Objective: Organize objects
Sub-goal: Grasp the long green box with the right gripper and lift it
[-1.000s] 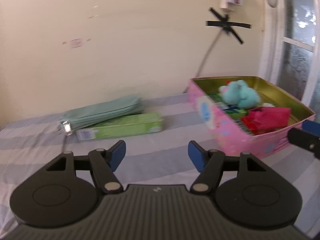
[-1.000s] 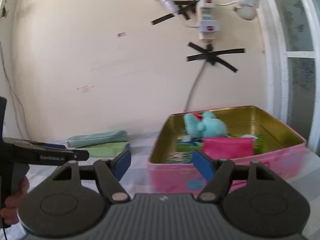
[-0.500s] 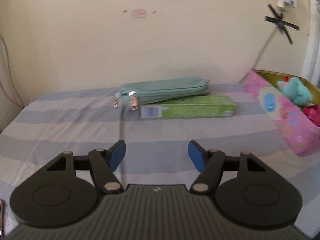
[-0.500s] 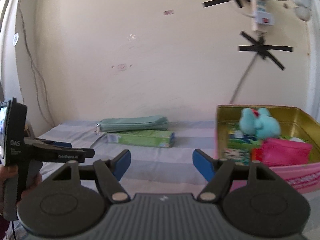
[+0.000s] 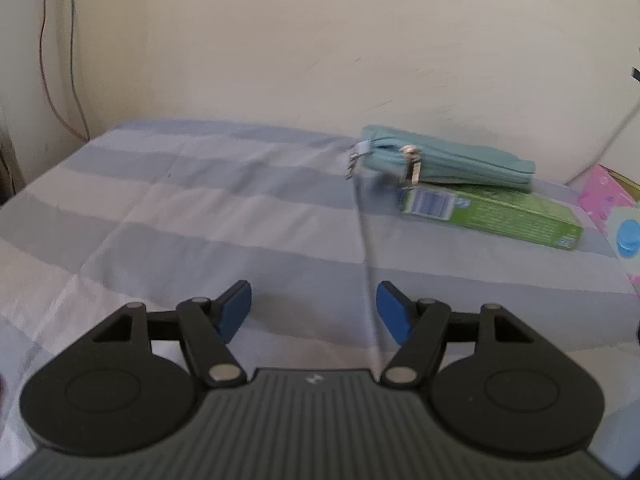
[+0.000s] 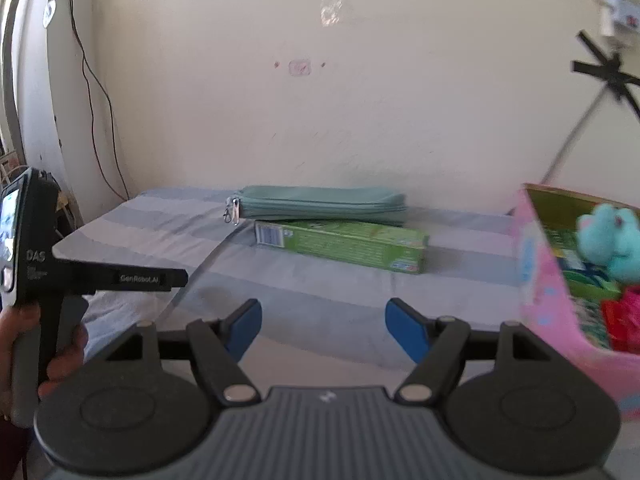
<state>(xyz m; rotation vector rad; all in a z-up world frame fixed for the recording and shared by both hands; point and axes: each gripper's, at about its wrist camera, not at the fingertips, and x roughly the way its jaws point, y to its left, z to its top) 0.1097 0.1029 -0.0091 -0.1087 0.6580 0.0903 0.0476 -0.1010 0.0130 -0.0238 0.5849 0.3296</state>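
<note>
A teal zip pouch [image 5: 452,162] [image 6: 320,205] lies at the back of the striped bed, partly resting on a green box [image 5: 492,218] [image 6: 344,245] in front of it. A pink tin [image 6: 560,292] at the right holds a teal plush toy [image 6: 610,242] and red items; only its edge [image 5: 612,200] shows in the left wrist view. My left gripper [image 5: 314,310] is open and empty, above the bed, short of the pouch. It also shows in the right wrist view [image 6: 176,278]. My right gripper [image 6: 323,330] is open and empty, facing the box.
A thin grey strap [image 5: 366,260] runs from the pouch's zip toward me across the striped sheet [image 5: 180,208]. The wall stands right behind the pouch. A cable [image 6: 96,112] hangs down the wall at the left. The bed's left edge drops away.
Both views have swung left. The pink tin has slid toward the right edge, and the pouch and box have moved right in the frames. Both grippers stay open.
</note>
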